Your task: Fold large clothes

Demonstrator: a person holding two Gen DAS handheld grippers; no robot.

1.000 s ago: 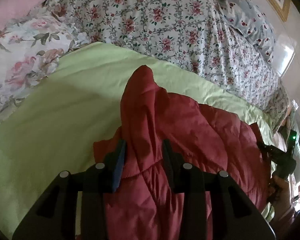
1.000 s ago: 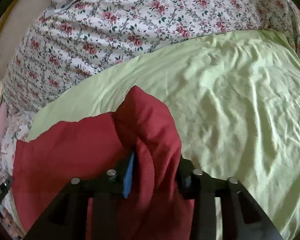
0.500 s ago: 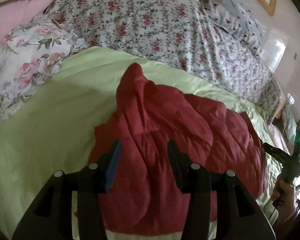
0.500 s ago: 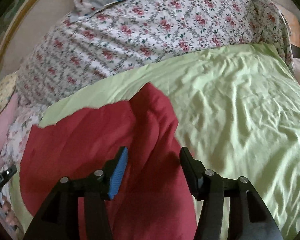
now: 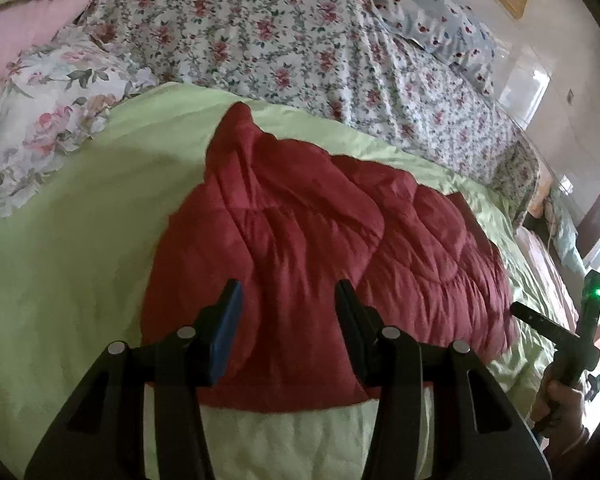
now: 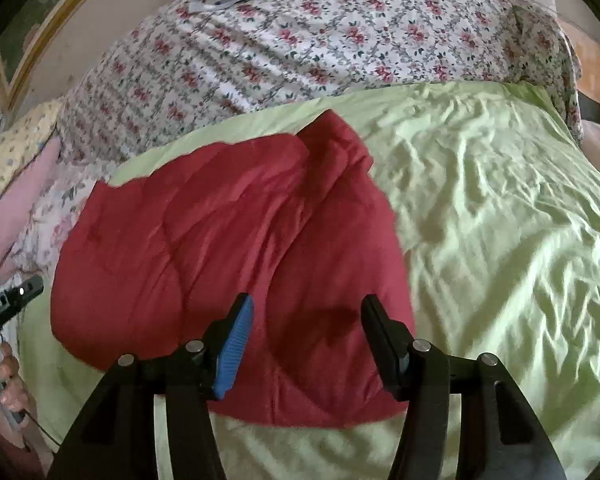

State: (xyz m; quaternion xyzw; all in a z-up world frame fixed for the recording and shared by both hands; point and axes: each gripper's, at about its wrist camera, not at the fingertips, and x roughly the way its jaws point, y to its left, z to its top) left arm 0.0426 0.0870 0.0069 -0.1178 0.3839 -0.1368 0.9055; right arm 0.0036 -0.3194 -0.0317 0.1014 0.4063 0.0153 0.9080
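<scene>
Both grippers released red quilted jacket [image 5: 300,240], drew back; jaws apart, angled down.

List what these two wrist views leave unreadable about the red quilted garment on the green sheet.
- Red quilted garment, its type: bunched folds hide any sleeves or collar in both views.
- Its near hem, left wrist view: covered by the left claw.
- Its near hem, right wrist view: partly covered by the right claw.
- Pale green bed sheet under it: hidden.
</scene>
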